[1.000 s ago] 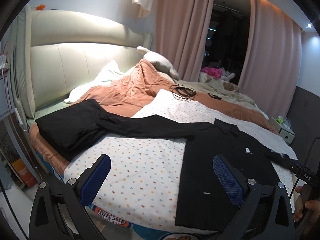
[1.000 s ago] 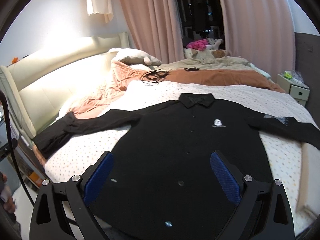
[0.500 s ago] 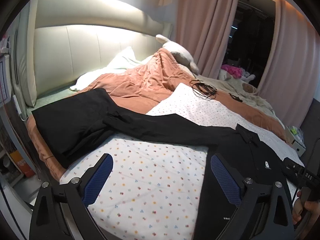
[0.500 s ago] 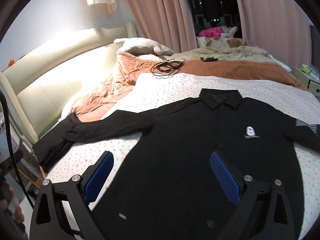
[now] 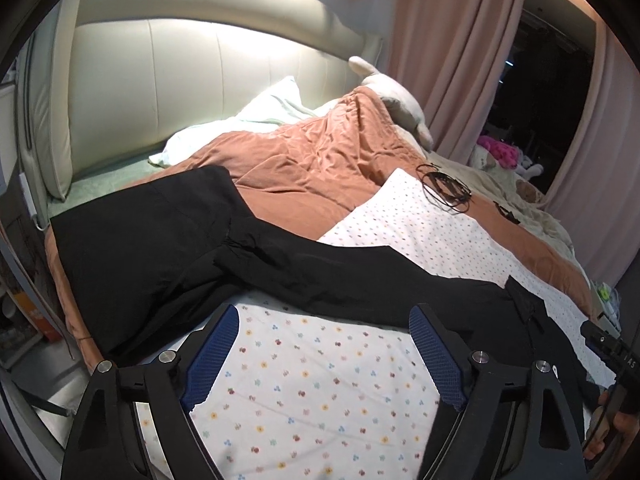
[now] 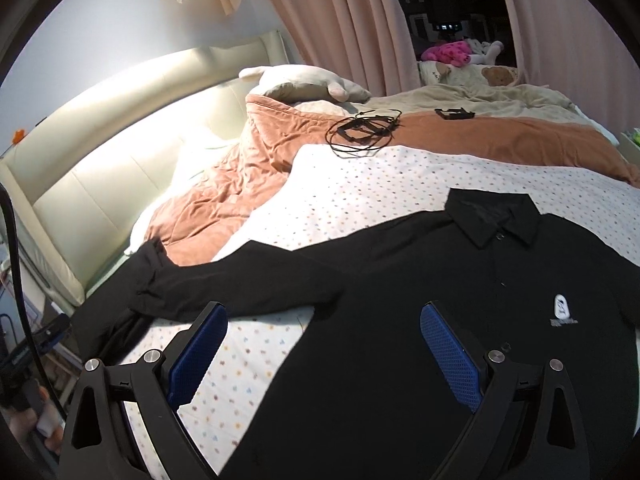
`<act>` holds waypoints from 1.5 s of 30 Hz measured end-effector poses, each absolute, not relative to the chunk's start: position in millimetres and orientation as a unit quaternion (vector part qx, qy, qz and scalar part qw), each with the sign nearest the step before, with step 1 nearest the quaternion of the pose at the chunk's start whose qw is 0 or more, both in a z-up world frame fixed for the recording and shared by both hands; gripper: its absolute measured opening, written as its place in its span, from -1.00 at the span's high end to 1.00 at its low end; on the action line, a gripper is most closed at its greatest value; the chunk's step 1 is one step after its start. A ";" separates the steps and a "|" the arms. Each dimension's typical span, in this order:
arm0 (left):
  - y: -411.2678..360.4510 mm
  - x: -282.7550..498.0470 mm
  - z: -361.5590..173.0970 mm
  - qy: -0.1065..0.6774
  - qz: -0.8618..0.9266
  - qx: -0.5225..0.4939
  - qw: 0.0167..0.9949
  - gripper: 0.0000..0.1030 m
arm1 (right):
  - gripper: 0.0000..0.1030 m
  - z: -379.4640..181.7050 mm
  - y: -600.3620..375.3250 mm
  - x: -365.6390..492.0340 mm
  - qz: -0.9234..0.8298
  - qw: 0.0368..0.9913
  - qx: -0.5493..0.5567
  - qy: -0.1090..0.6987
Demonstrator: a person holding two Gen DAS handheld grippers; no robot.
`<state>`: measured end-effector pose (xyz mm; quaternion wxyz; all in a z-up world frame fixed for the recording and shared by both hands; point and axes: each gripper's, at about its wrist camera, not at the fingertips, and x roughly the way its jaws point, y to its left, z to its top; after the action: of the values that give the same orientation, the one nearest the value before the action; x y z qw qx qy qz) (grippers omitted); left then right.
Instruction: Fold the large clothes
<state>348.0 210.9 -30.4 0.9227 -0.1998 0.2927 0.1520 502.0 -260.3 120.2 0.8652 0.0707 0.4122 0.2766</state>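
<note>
Fingers (image 5: 214, 350) of both the left gripper (image 5: 324, 356) and right gripper (image 6: 324, 356) are spread and hold nothing, poised over the bed (image 5: 320, 392). Spread flat there for folding, the shirt (image 6: 460, 320) lies face up, its sleeve (image 5: 304, 276) reaching toward the left gripper.

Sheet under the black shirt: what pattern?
White sheet with small multicoloured flower dots, clearest in the left wrist view.
</note>
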 end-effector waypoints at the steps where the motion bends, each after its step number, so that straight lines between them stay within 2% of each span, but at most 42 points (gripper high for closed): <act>1: 213.1 352.8 -32.1 0.295 0.153 -0.202 0.921 -0.70 | -0.89 118.1 -257.6 506.3 0.277 0.865 0.071 0.413; 6: 222.3 386.3 -47.7 0.316 0.148 -0.207 0.914 -0.67 | -0.88 90.7 -251.8 519.8 0.283 0.857 0.083 0.423; 10: 235.6 419.4 -70.2 0.338 0.150 -0.220 0.902 -0.66 | -0.63 60.6 -253.6 528.9 0.276 0.843 0.092 0.452; 14: 252.7 447.5 -100.5 0.373 0.180 -0.232 0.880 -0.62 | -0.59 45.2 -262.2 536.8 0.263 0.839 0.104 0.465; 16: 258.3 460.1 -115.2 0.387 0.184 -0.236 0.872 -0.61 | -0.47 38.7 -266.0 542.6 0.263 0.832 0.118 0.475; 22: 272.4 487.6 -153.8 0.419 0.211 -0.253 0.846 -0.61 | -0.42 25.9 -269.4 553.8 0.258 0.824 0.136 0.486; 24: 279.9 495.1 -167.0 0.423 0.218 -0.274 0.835 -0.61 | -0.33 21.2 -270.0 556.8 0.258 0.821 0.140 0.490; 25: 284.4 498.3 -173.4 0.426 0.227 -0.283 0.829 -0.49 | -0.28 18.8 -270.0 558.4 0.258 0.820 0.141 0.492; 26: 288.1 500.4 -178.1 0.428 0.234 -0.289 0.824 -0.18 | -0.26 17.1 -270.4 560.1 0.258 0.819 0.143 0.493; 27: 291.5 501.8 -182.1 0.429 0.235 -0.299 0.819 0.00 | -0.20 15.1 -271.1 562.5 0.257 0.819 0.147 0.492; 28: 293.9 502.4 -183.6 0.425 0.232 -0.310 0.818 0.33 | -0.09 13.8 -272.0 564.5 0.257 0.819 0.152 0.491; 29: 295.6 501.5 -181.4 0.417 0.228 -0.318 0.820 0.55 | -0.03 12.1 -273.2 567.0 0.257 0.818 0.157 0.491; 31: 291.9 501.7 -172.5 0.403 0.220 -0.311 0.832 0.89 | 0.24 6.8 -272.9 577.1 0.256 0.813 0.172 0.494; 34: 285.0 500.6 -148.2 0.380 0.205 -0.295 0.852 0.94 | 0.46 -4.2 -270.7 592.3 0.256 0.802 0.206 0.499; 37: 282.2 503.3 -121.6 0.362 0.186 -0.293 0.865 0.95 | 0.55 -17.6 -260.4 605.7 0.262 0.784 0.234 0.512; 41: 273.4 509.2 -81.2 0.338 0.162 -0.272 0.886 0.95 | 0.57 -39.7 -236.8 617.6 0.268 0.766 0.248 0.529; 43: 267.1 511.6 -61.1 0.327 0.149 -0.261 0.896 0.95 | 0.70 -50.2 -225.0 621.8 0.270 0.761 0.244 0.537; 45: 257.6 515.7 -41.5 0.316 0.137 -0.243 0.907 0.95 | 0.75 -64.5 -214.9 624.9 0.272 0.754 0.246 0.545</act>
<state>515.7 257.6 -41.5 0.9070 -0.2427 0.3156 0.1369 624.9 -214.9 -64.5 0.7538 0.2460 0.5454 0.2716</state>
